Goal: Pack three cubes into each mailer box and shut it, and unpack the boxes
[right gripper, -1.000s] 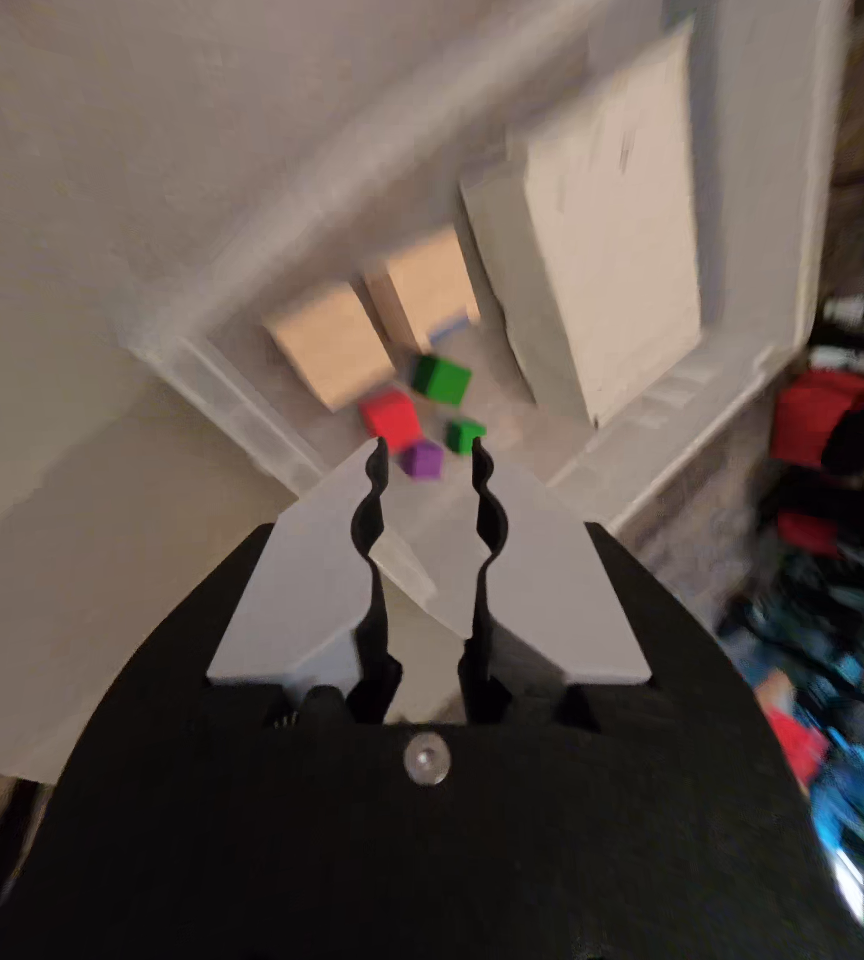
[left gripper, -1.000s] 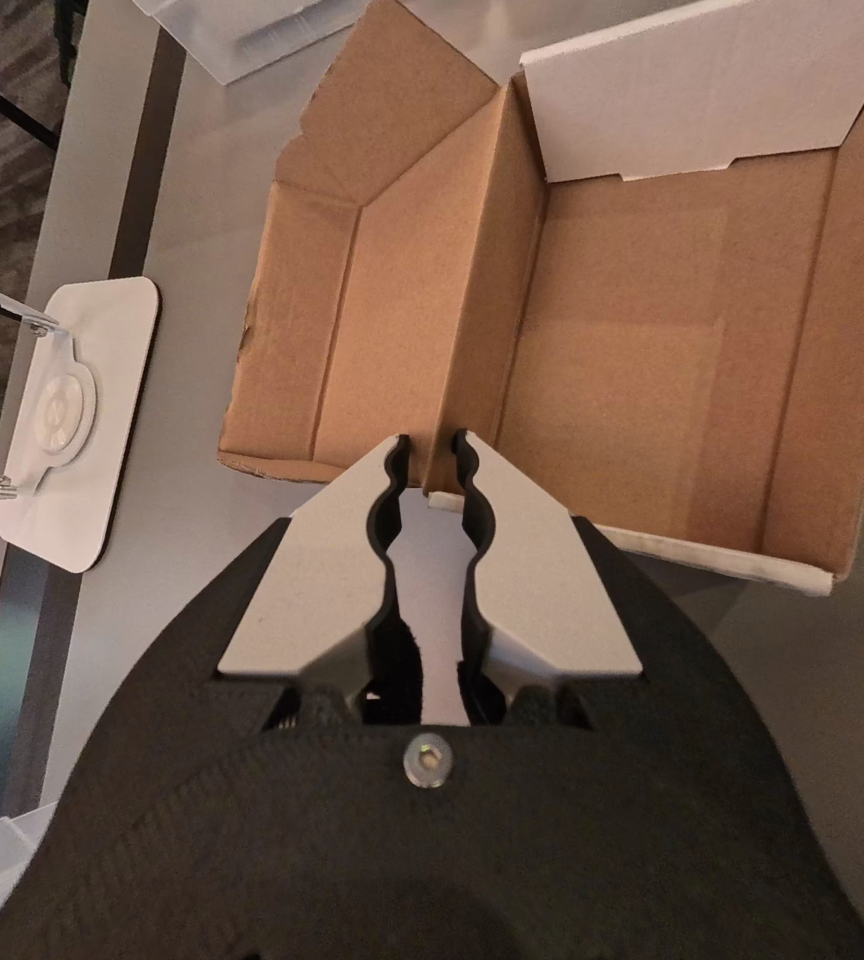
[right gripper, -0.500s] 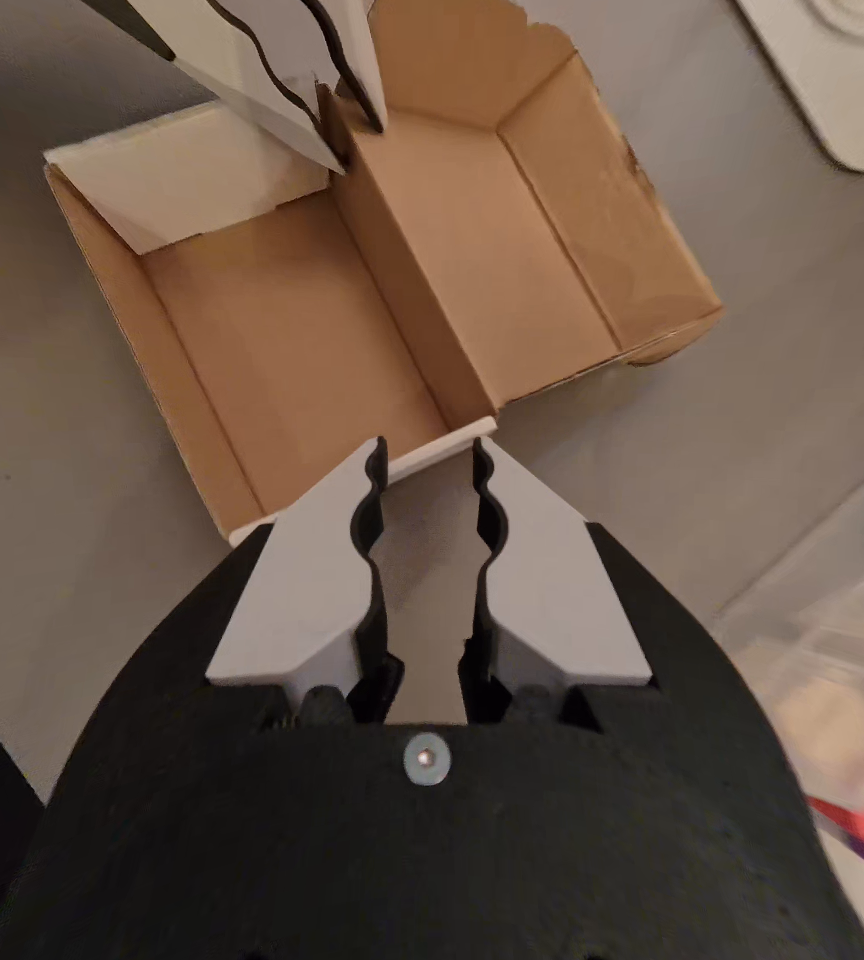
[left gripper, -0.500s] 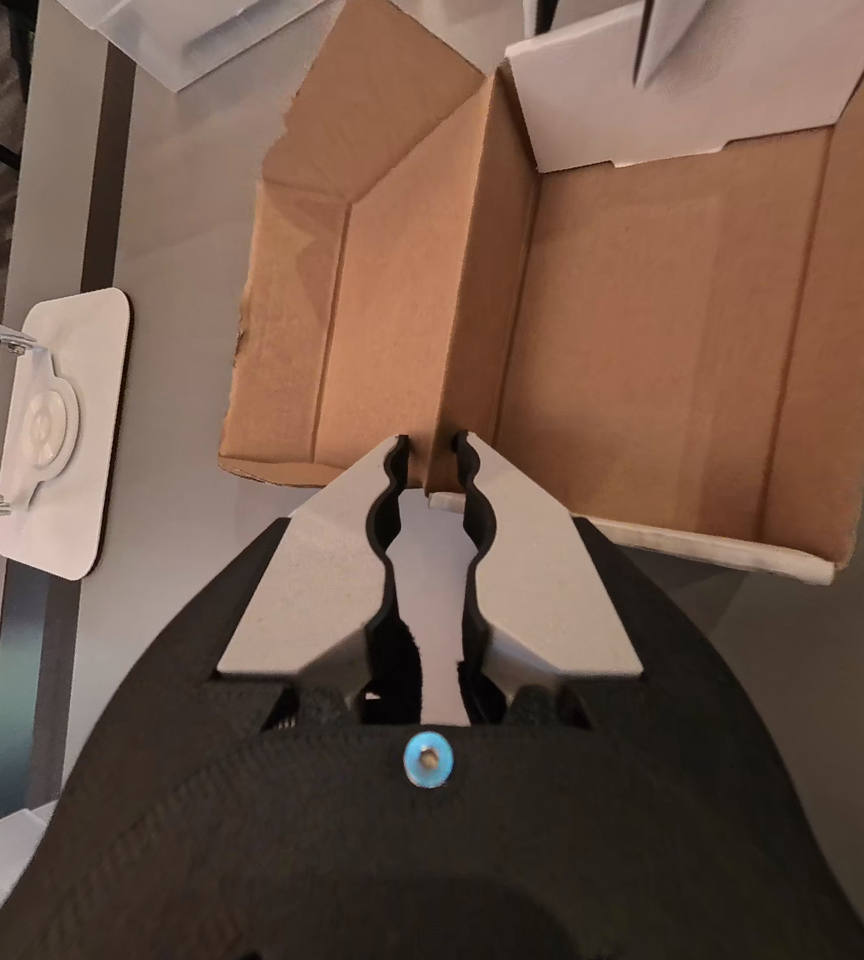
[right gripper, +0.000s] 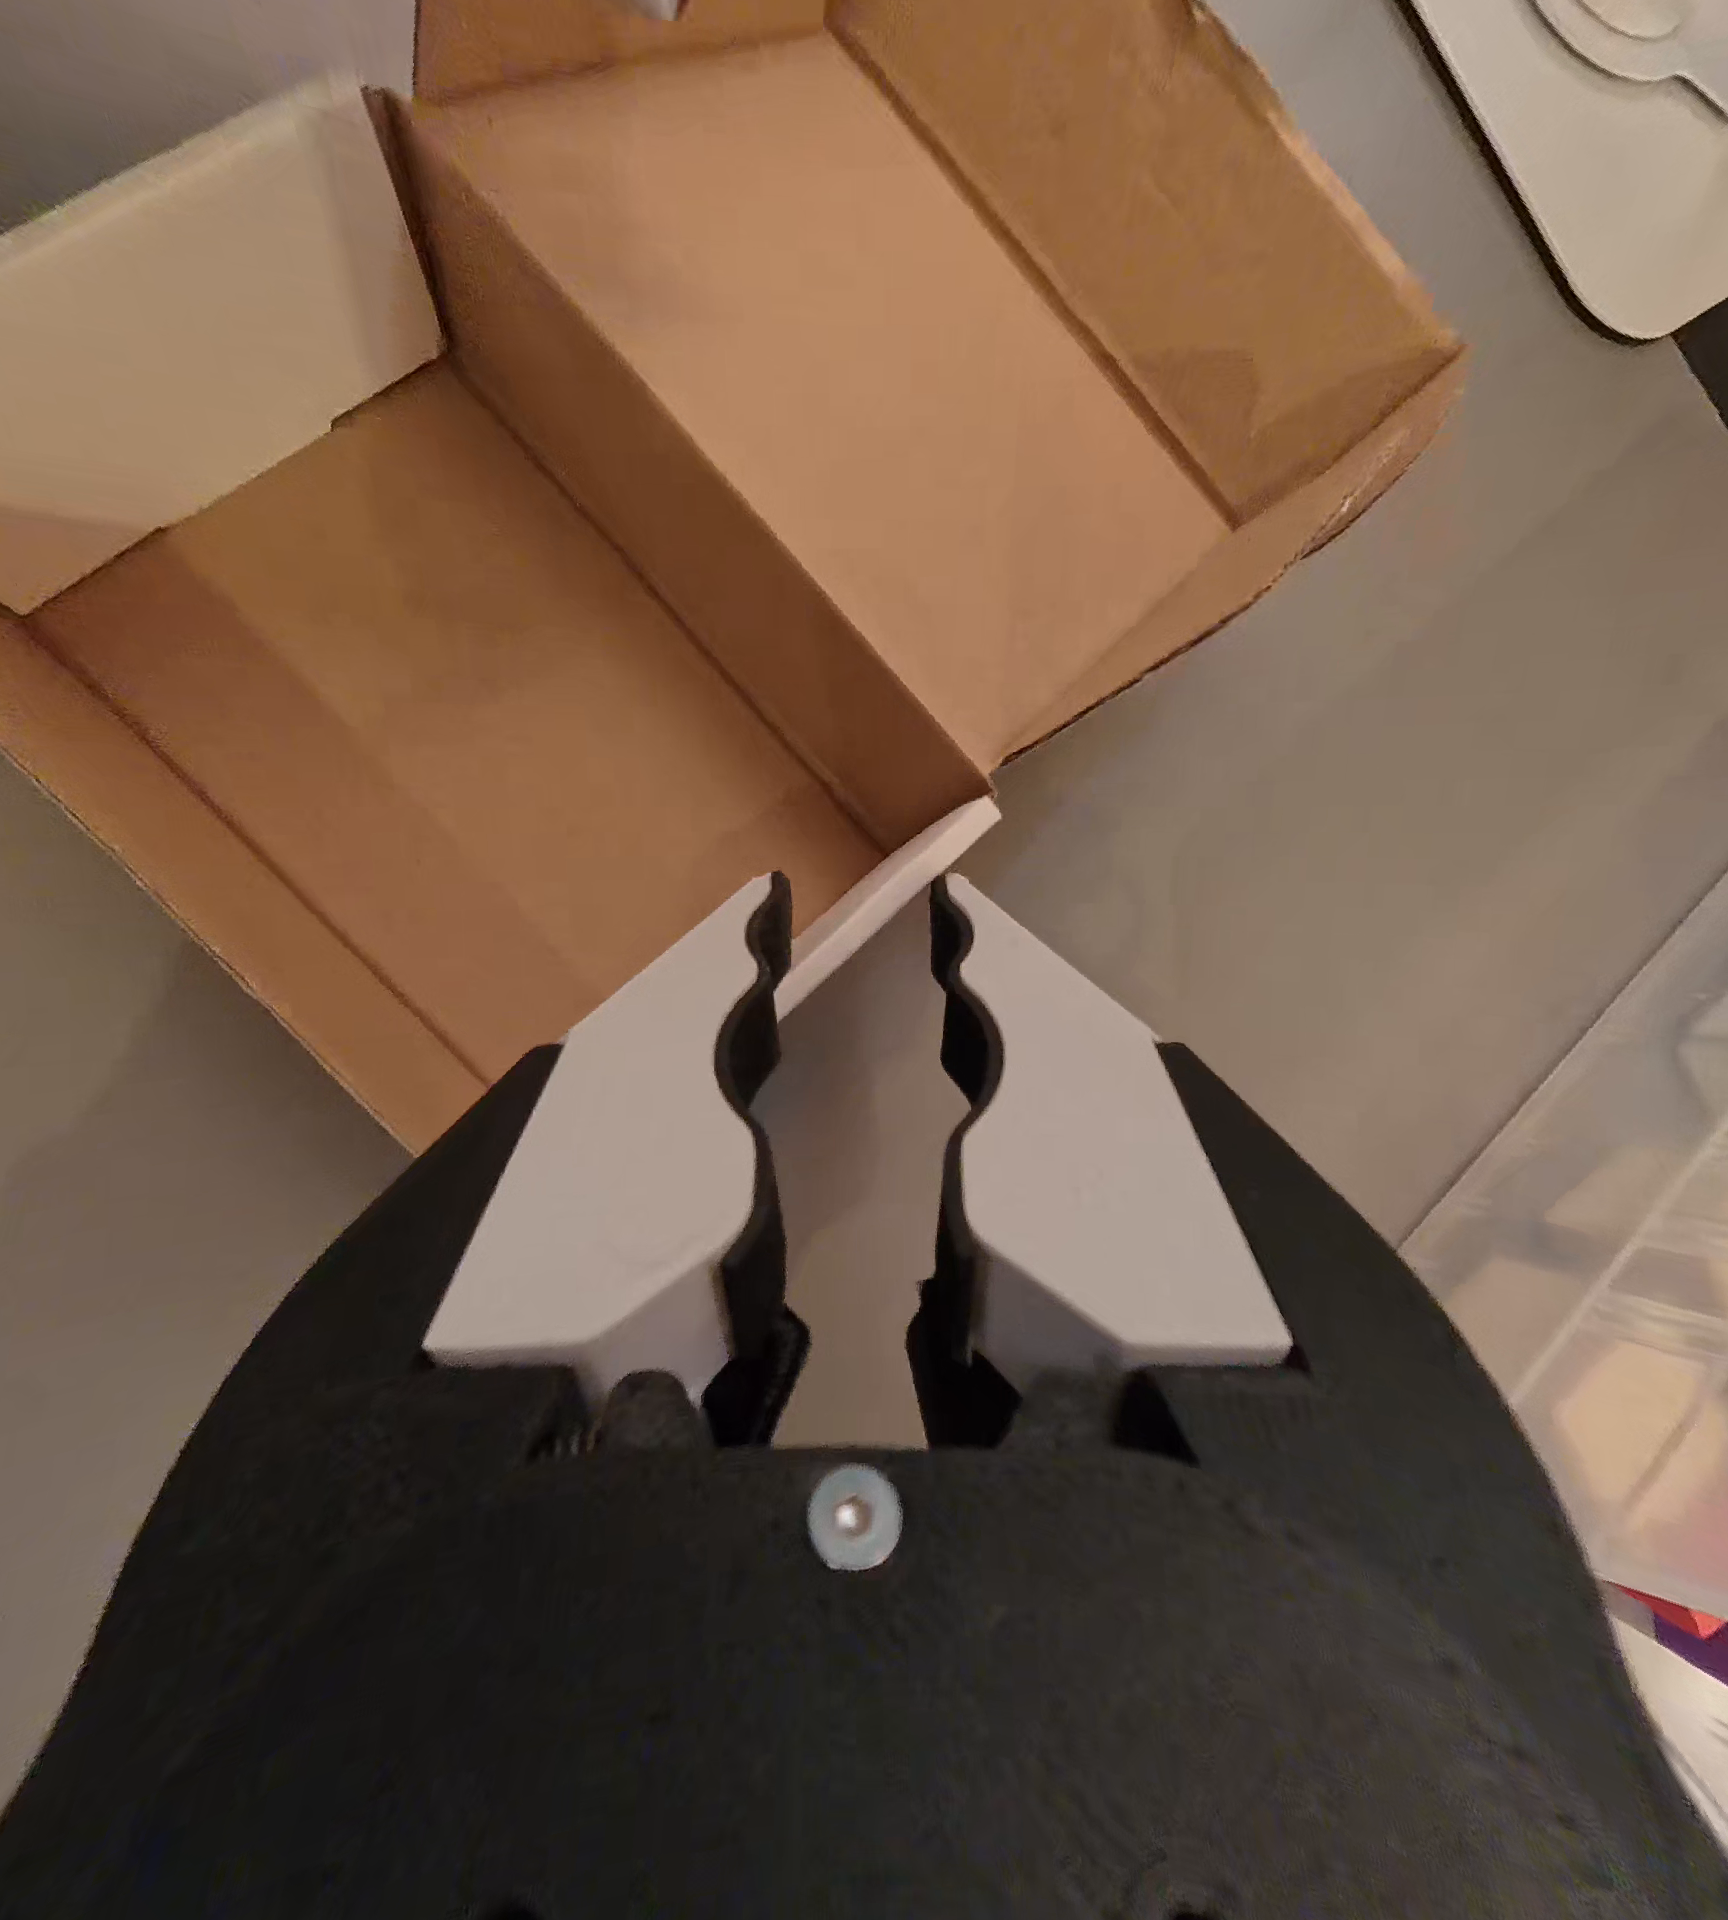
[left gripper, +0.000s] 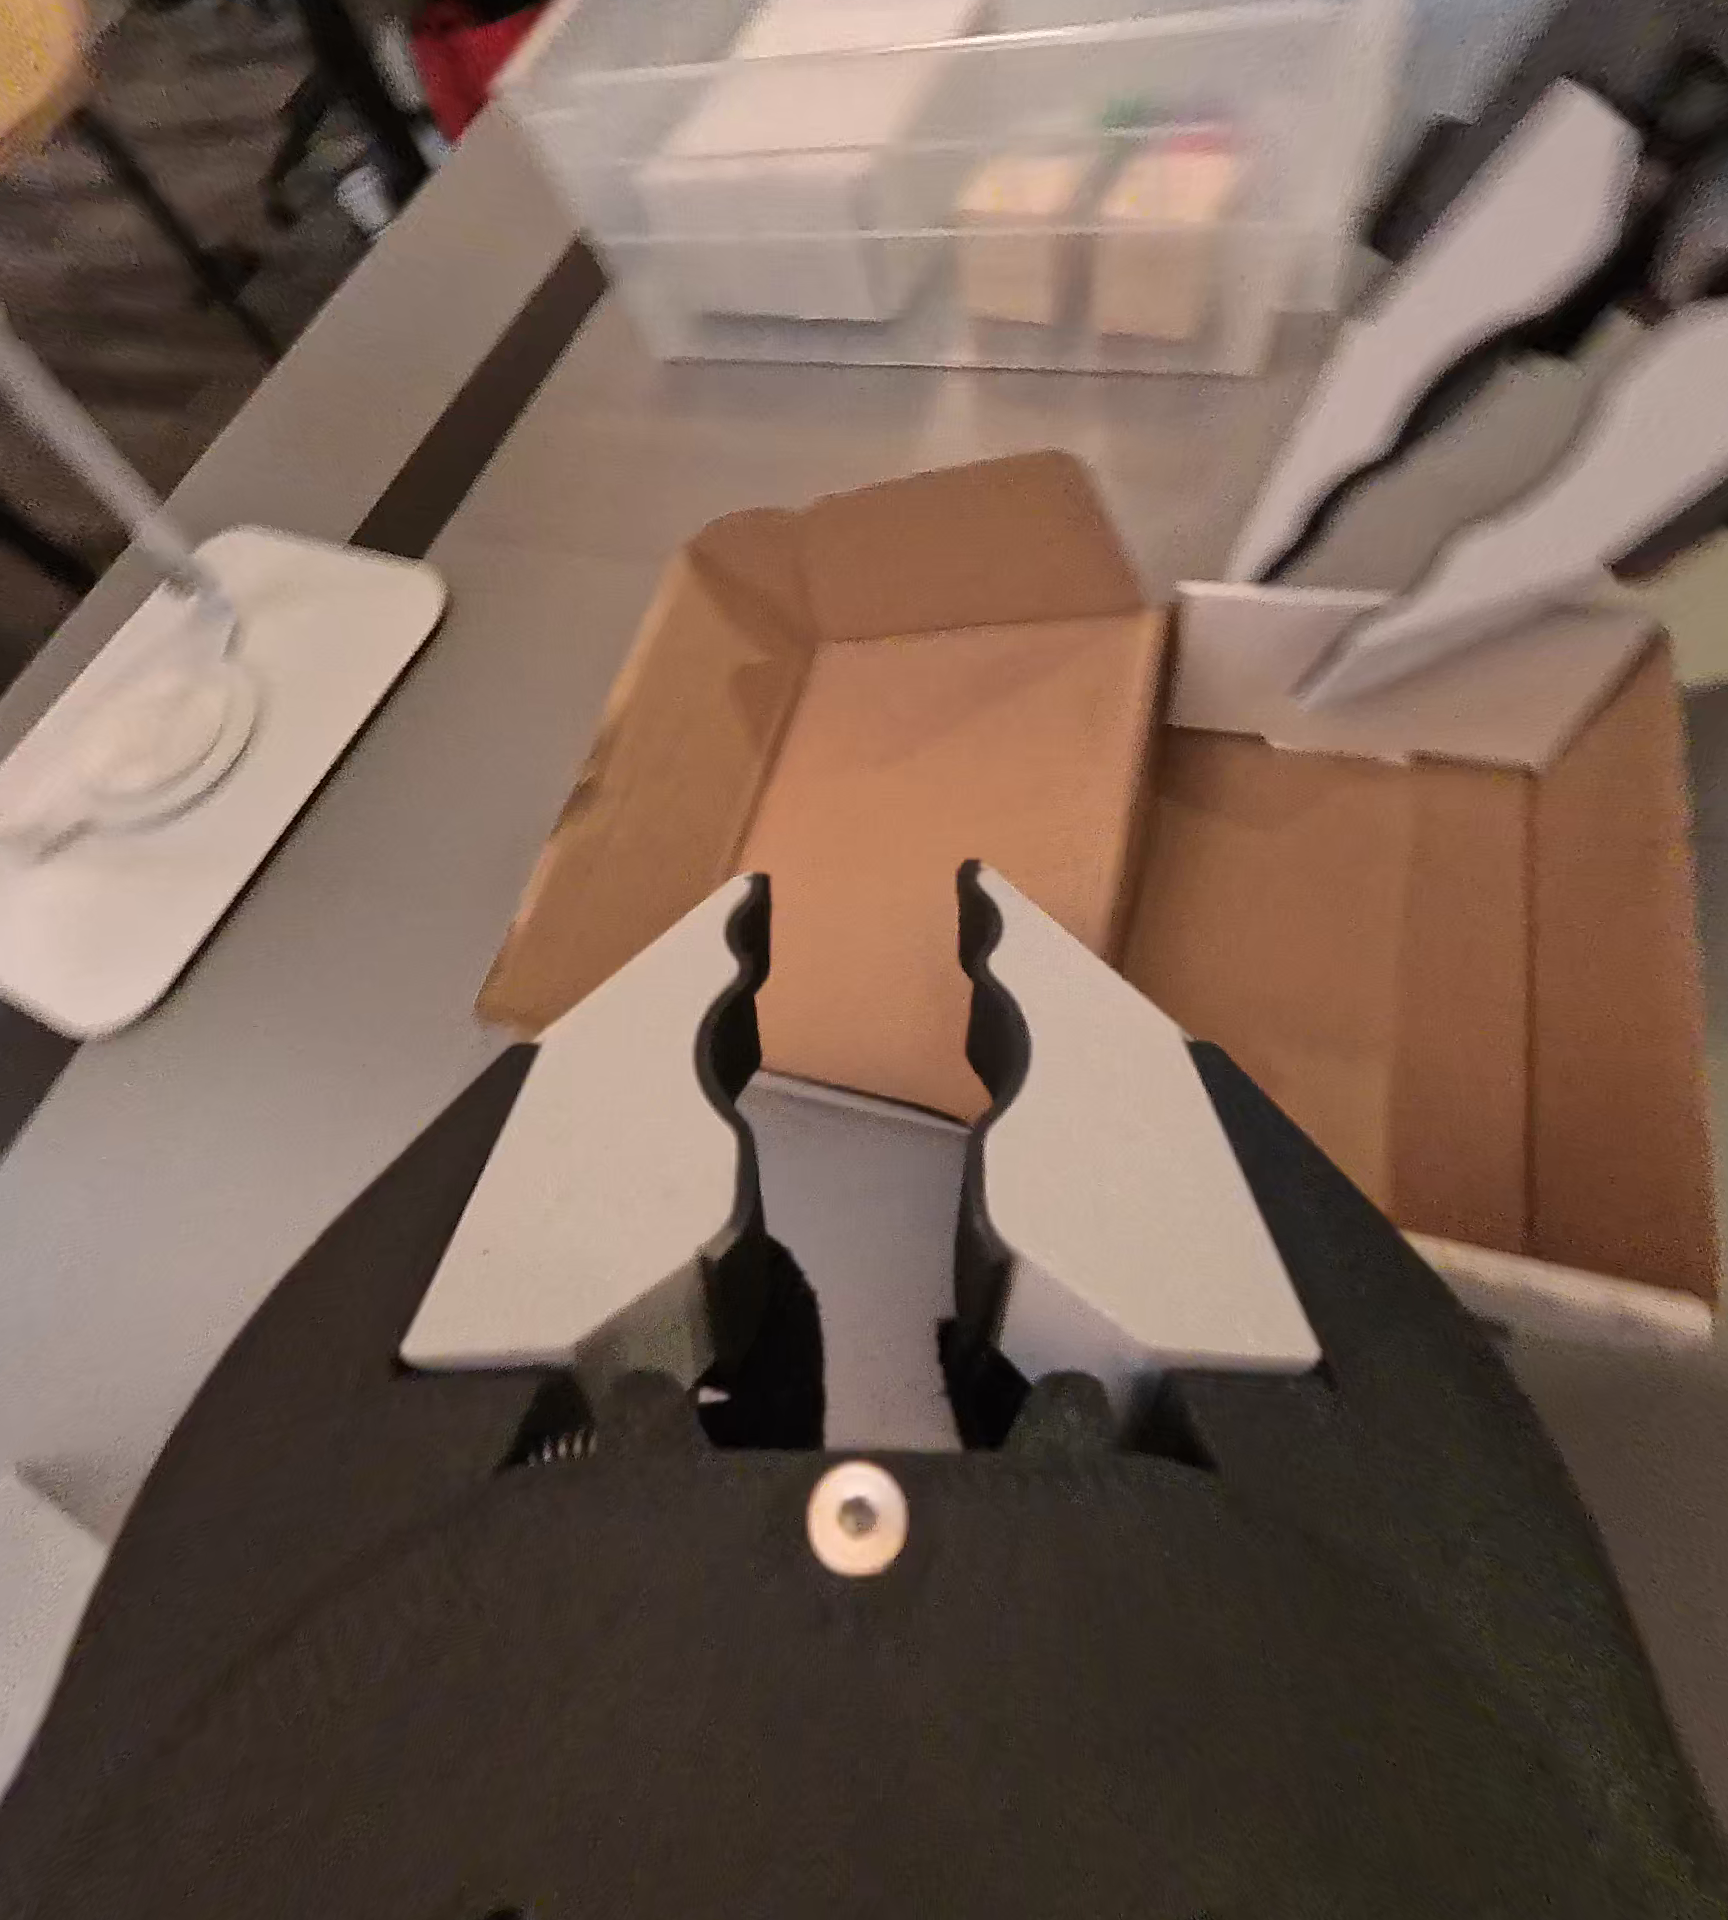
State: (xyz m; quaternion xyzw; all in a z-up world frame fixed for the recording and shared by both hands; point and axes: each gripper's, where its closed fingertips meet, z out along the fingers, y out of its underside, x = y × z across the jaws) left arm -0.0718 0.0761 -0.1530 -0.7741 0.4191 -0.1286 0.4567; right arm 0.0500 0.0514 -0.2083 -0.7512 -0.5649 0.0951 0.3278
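Observation:
An open mailer box point(left gripper: 943, 779), brown inside and white outside, lies empty on the grey table; it also shows in the right wrist view point(right gripper: 424, 675). My left gripper point(left gripper: 860, 883) is open and empty over the near edge of the box's lid half. My right gripper point(right gripper: 860, 894) is open and empty just above the box's near white corner; in the left wrist view it point(left gripper: 1286, 634) hovers at the box's far white flap. A purple cube point(right gripper: 1712, 1673) and a red cube point(right gripper: 1670, 1642) lie in the clear bin at the lower right.
A clear plastic bin point(left gripper: 943, 312) stands behind the box; it holds a white box point(left gripper: 766, 229) and tan blocks point(left gripper: 1151, 239). The bin also shows in the right wrist view point(right gripper: 1670, 1195). A white stand base point(left gripper: 164, 790) sits to the left, near the table edge.
My left gripper has let go of the box's middle wall, opened wider and tilted up. My right gripper has swung from the bin to the box and come closer to its corner.

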